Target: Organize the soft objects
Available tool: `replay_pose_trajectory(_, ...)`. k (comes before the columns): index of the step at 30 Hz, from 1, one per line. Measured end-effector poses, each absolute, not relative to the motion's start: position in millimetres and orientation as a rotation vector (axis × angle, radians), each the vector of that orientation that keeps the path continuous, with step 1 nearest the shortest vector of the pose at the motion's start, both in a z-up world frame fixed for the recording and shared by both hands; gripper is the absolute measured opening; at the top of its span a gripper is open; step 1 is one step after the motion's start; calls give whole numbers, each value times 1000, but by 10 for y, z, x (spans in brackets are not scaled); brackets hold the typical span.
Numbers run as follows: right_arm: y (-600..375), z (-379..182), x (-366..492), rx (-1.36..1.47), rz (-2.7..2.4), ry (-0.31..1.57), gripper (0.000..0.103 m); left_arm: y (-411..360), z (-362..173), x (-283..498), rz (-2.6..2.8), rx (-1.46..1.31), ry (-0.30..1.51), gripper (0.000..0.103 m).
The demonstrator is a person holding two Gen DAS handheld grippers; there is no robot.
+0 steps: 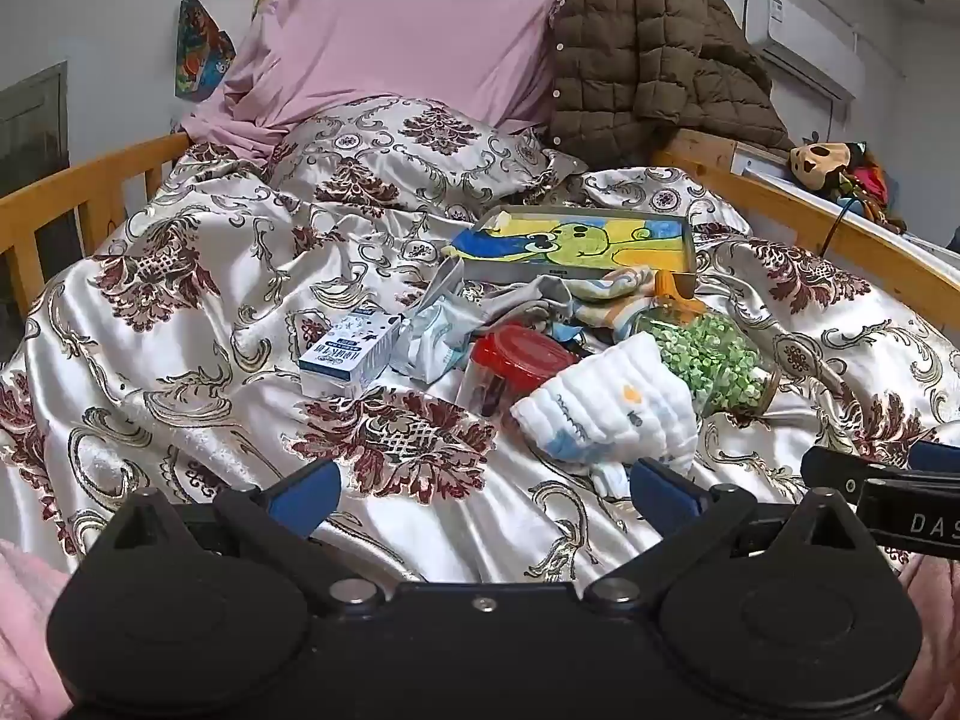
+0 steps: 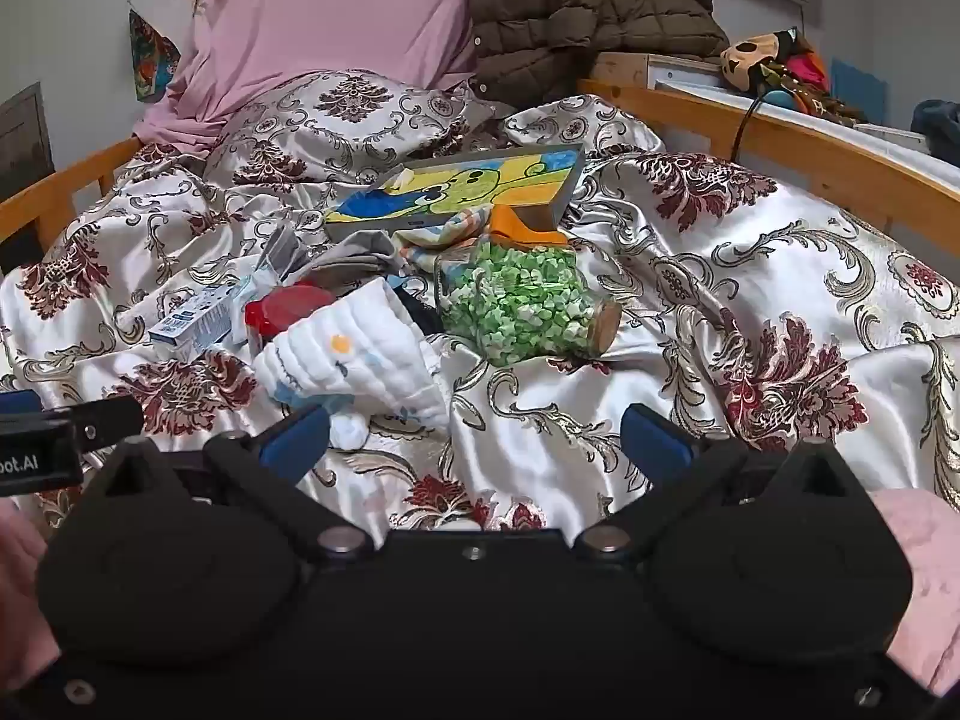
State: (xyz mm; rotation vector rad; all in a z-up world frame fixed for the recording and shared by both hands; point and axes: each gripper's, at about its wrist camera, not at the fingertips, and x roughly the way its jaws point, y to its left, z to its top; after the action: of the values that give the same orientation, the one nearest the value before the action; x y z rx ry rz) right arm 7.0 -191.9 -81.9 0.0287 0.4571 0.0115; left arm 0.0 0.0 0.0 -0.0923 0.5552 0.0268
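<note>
A white quilted cloth [image 1: 606, 408] with blue and orange prints lies crumpled on the satin bedspread, just beyond my left gripper's right finger; it also shows in the right wrist view [image 2: 354, 360]. A patterned cloth [image 1: 618, 294] and grey fabric [image 1: 528, 294] lie behind it in the pile. My left gripper [image 1: 480, 492] is open and empty, low over the bedspread. My right gripper [image 2: 474, 441] is open and empty, the white cloth at its left finger.
The pile holds a red-lidded jar [image 1: 516, 360], a jar of green stars [image 1: 708, 360], a milk carton [image 1: 348, 354], a tissue pack [image 1: 432, 336] and a frog picture frame [image 1: 576, 240]. Wooden bed rails [image 1: 840, 240] run both sides. A brown jacket [image 1: 648, 48] hangs behind.
</note>
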Motion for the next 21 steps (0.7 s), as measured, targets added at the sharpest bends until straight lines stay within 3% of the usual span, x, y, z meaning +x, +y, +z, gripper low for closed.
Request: replay_pose_trajectory(21, -1912, -839, 94, 39, 22, 478, 102, -30, -36, 22, 24, -83, 551, 102)
